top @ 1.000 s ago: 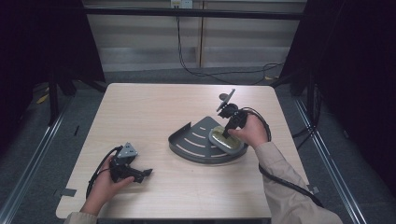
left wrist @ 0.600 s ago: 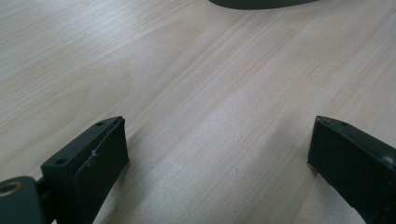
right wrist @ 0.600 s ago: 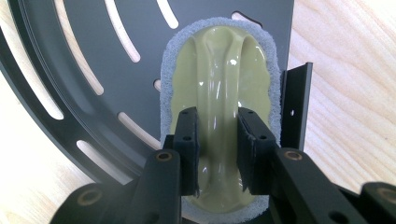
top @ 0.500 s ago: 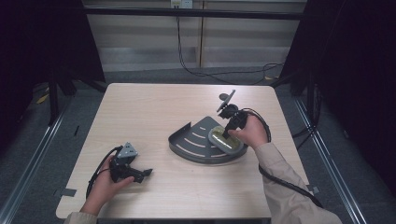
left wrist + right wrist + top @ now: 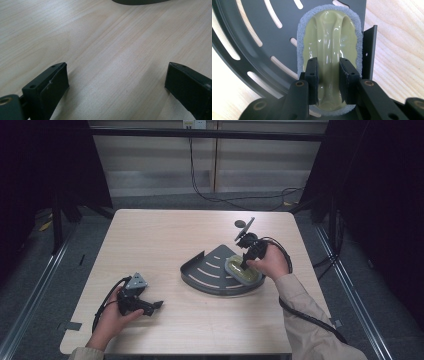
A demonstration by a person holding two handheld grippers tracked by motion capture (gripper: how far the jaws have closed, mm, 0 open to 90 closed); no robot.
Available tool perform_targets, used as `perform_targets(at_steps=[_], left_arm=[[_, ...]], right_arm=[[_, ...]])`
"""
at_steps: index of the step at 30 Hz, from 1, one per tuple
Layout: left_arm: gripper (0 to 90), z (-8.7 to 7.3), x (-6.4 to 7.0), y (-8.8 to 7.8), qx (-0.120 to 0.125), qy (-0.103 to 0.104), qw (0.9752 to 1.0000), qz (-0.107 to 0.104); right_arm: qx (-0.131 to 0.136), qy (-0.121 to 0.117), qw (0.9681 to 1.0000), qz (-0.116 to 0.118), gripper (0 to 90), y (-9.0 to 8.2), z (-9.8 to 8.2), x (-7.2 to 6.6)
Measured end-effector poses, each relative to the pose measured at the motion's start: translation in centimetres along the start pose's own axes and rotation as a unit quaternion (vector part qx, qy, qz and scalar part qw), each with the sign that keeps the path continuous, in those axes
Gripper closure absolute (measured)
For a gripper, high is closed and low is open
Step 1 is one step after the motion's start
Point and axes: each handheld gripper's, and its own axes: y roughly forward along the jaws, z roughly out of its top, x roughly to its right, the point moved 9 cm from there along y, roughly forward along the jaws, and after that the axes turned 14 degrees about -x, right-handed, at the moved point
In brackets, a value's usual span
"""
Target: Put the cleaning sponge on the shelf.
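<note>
Clearly the step in hand is a grip on the scrubbing sponge (image 5: 329, 50), and I judge it best done by keeping the squeeze firm on the raised middle ridge of its glossy yellow-green handle, then lifting straight up so the grey foam edge does not drag on the rack's wall (that upright side plate stands just beside the sponge). A tilt of the wrist while lifting could let the slick plastic slip out, so a level pull looks safer.

The sponge (image 5: 243, 268) lies flat in the dark corner rack (image 5: 210, 272), a quarter-round tray with curved slots, near its straight right-hand wall, and the rack sits toward the right middle of the worktop (image 5: 165, 235). In the right gripper view the right claw (image 5: 329, 75) comes down on the near half of the sponge, its two black pads set narrowly either side of the handle's ridge and pressing on it, so it holds the sponge.

The left claw (image 5: 116, 82) is wide, nothing between its pads, resting low over bare wood at the near left of the worktop, well apart from the rack; seen from above the left claw (image 5: 150, 307) points toward the rack
</note>
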Motion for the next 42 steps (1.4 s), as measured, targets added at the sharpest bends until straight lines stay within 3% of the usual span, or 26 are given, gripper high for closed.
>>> perform_targets(at_steps=[34, 42], left_arm=[[4.3, 0.00, -0.01, 0.00, 0.000, 0.000, 1.0000, 0.001], [4.3, 0.00, -0.01, 0.00, 0.000, 0.000, 1.0000, 0.001]], right_arm=[[0.008, 0.026, 0.9996, 0.006, 70.6, 0.28, -0.72, 0.64], [0.010, 0.026, 0.9996, 0.001, 65.4, 0.43, -0.78, 0.87]])
